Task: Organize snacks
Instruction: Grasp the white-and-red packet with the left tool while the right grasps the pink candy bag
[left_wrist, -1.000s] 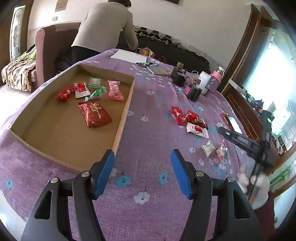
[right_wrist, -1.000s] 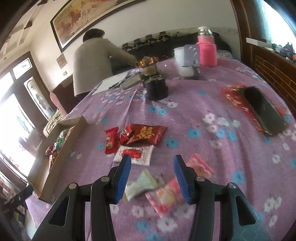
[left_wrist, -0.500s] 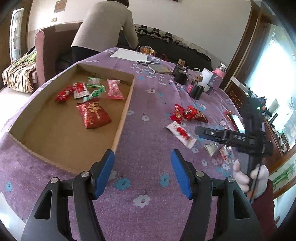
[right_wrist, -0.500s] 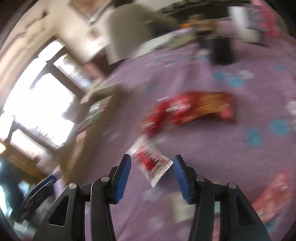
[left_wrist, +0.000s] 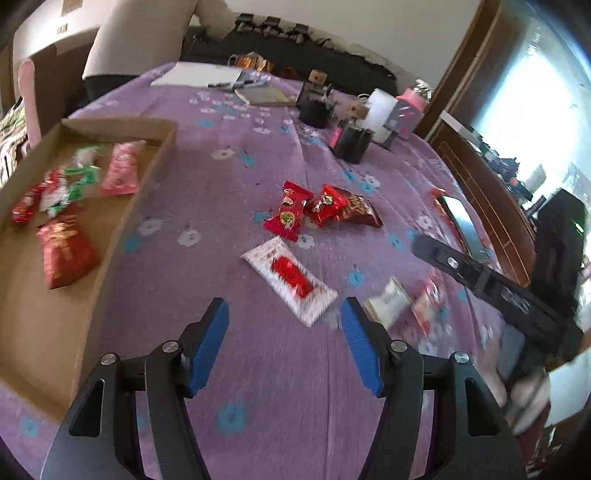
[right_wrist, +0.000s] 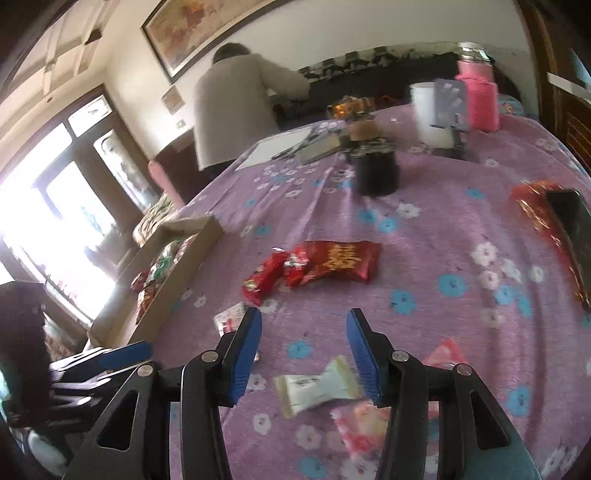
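Five or so snacks (left_wrist: 66, 254) lie in the box (left_wrist: 110, 236) already. More wait on the table (left_wrist: 229, 147), like the white pack (left_wrist: 290, 273). The left gripper (left_wrist: 284, 343) and right gripper (right_wrist: 303, 354) are both open, holding nothing.

A large gold character, apparently the double-happiness sign, is printed on the dark red packet (right_wrist: 338, 260) lying at 12 o'clock from the right gripper's jaws. The red packet (left_wrist: 64, 253) in the cardboard box (left_wrist: 107, 236) carries gold printing too blurred to read. The round label on the red candy (left_wrist: 288, 216) is likewise illegible (motion blur throughout).
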